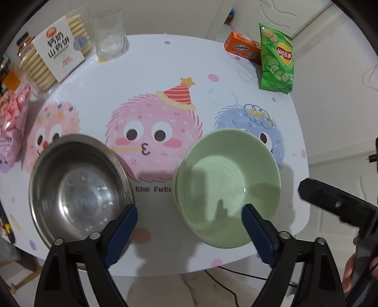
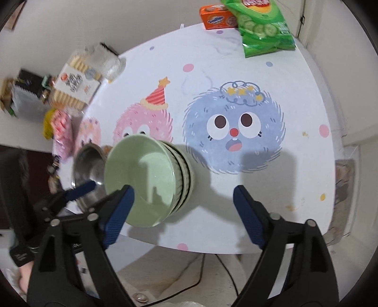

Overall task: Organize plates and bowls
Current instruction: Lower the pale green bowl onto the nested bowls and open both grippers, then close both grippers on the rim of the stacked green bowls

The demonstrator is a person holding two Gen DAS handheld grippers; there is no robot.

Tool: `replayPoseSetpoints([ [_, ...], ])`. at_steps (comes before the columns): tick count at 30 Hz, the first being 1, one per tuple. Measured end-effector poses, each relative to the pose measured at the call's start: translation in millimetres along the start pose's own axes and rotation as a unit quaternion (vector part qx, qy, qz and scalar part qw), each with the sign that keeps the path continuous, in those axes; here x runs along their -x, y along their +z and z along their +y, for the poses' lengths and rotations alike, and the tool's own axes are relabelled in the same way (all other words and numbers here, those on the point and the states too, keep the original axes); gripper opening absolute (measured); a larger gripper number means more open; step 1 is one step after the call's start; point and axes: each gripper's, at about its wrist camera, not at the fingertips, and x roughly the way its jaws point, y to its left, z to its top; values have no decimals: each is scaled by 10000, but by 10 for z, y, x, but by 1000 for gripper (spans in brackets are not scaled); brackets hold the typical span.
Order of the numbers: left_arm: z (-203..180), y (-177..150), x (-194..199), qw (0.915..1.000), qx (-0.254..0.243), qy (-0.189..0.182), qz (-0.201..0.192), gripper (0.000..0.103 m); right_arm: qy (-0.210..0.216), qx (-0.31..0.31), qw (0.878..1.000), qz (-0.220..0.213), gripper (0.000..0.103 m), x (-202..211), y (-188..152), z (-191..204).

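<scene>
A stack of pale green bowls point(image 1: 226, 179) point(image 2: 146, 179) stands near the front edge of the cartoon-printed table point(image 1: 165, 70) point(image 2: 259, 193). Left of it sits a steel bowl point(image 1: 78, 189) point(image 2: 88, 163). My left gripper point(image 1: 190, 212) hangs open above the gap between the two, one blue pad over the steel bowl's rim and the other over the green stack, holding nothing. My right gripper point(image 2: 183, 194) is open too, its left pad over the green stack's near rim and its right pad above bare table. Its black body shows at the right of the left wrist view.
At the table's back stand a green crisp bag point(image 1: 276, 61) point(image 2: 262, 26), an orange Ovaltine box point(image 1: 243, 47) point(image 2: 216, 17), a glass tumbler point(image 1: 109, 33) and a biscuit pack point(image 1: 56, 52) point(image 2: 75, 82). Pink wrapped packets point(image 1: 11, 113) lie at the left edge. A cable runs on the floor below.
</scene>
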Motion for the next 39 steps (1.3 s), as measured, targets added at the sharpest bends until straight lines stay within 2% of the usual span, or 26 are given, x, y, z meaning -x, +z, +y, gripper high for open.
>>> replayPoseSetpoints([
  [1, 14, -21, -13, 10000, 54, -65, 19, 103, 111, -101, 9999, 22, 90, 1, 1, -51],
  [2, 30, -37, -30, 9998, 126, -161, 53, 103, 184, -161, 9997, 25, 91, 5, 0, -81],
  [4, 58, -52, -78, 9990, 288, -311, 120, 103, 337, -295, 9990, 53, 103, -4, -13, -145],
  [7, 96, -58, -136, 9971, 530, -541, 122, 103, 571, -431, 9974, 83, 103, -37, -27, -217],
  [13, 103, -75, -253, 9950, 772, -636, 76, 103, 572, -330, 9977, 127, 103, -138, 4, -236],
  [20, 124, -100, -487, 9941, 966, -401, 277, 103, 436, -65, 9979, 473, 103, -429, 77, -182],
  [26, 118, -101, -572, 9948, 970, -176, 271, 102, 86, 241, 9968, 758, 103, -661, 97, -135],
  [27, 117, -97, -581, 9948, 971, -140, 264, 99, 66, 264, 9967, 765, 99, -684, 106, -133],
  [29, 125, -86, -582, 9946, 1009, -83, 225, 82, 66, 317, 9961, 816, 82, -730, 116, -132],
  [30, 134, -76, -586, 9944, 1034, -77, 227, 72, 30, 324, 9957, 864, 69, -761, 116, -133],
  [31, 140, -55, -584, 9936, 1095, -157, 217, 68, -1, 322, 9952, 924, 62, -793, 117, -137],
  [32, 143, -36, -578, 9930, 1138, -206, 225, 66, 4, 301, 9946, 994, 59, -825, 115, -146],
  [34, 131, 2, -558, 9927, 1154, -293, 206, 54, 90, 244, 9935, 1111, 54, -869, 111, -161],
  [38, 143, 20, -538, 9910, 1277, -357, 187, 51, 286, 186, 9920, 1218, 42, -909, 111, -173],
  [39, 153, 9, -541, 9905, 1308, -381, 185, 50, 347, 184, 9915, 1244, 34, -911, 110, -162],
])
